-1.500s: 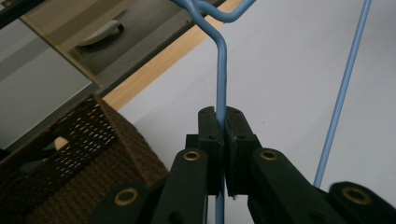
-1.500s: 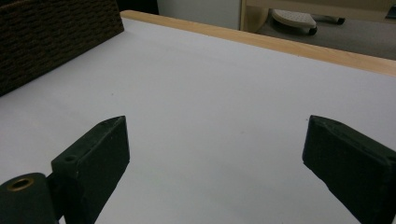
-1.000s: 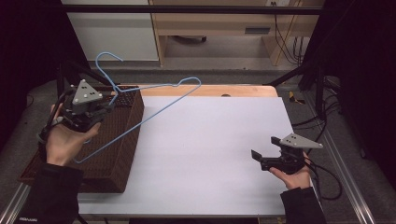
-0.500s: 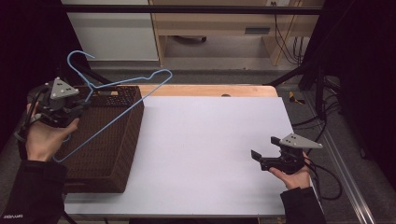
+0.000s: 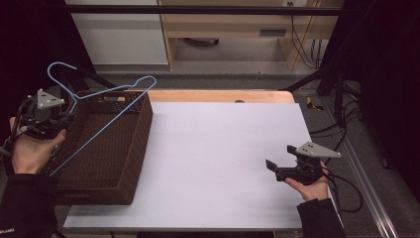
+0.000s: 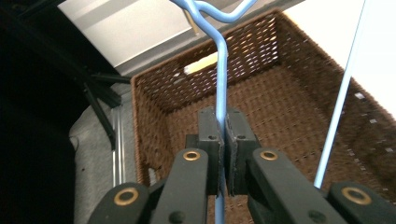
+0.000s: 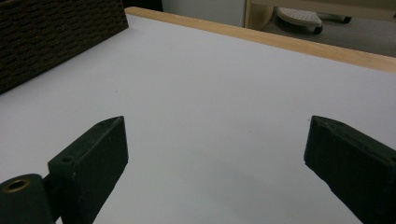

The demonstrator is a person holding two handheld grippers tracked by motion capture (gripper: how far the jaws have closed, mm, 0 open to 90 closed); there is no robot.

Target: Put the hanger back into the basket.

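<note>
A light blue wire hanger (image 5: 106, 106) hangs tilted over the brown wicker basket (image 5: 130, 148) at the table's left. My left gripper (image 5: 62, 126) is shut on one of its wires beside the basket's left wall; in the left gripper view the pads (image 6: 233, 140) pinch the hanger's wire (image 6: 220, 93) above the basket's floor (image 6: 280, 112). The hook (image 5: 58, 74) sticks up past the basket's far left corner. My right gripper (image 5: 270, 167) rests low over the white tabletop at the right, open, with nothing between its fingers (image 7: 98, 144).
The white tabletop (image 5: 218, 158) has a wooden strip (image 5: 218, 95) along its far edge. A white cabinet (image 5: 119, 29) and a wooden bench (image 5: 237, 25) stand behind the table. Cables (image 5: 341, 129) trail at the right, by a metal frame rail.
My left gripper has carried the hanger leftward and lower, from above the basket's middle to its left wall. The right gripper has kept still.
</note>
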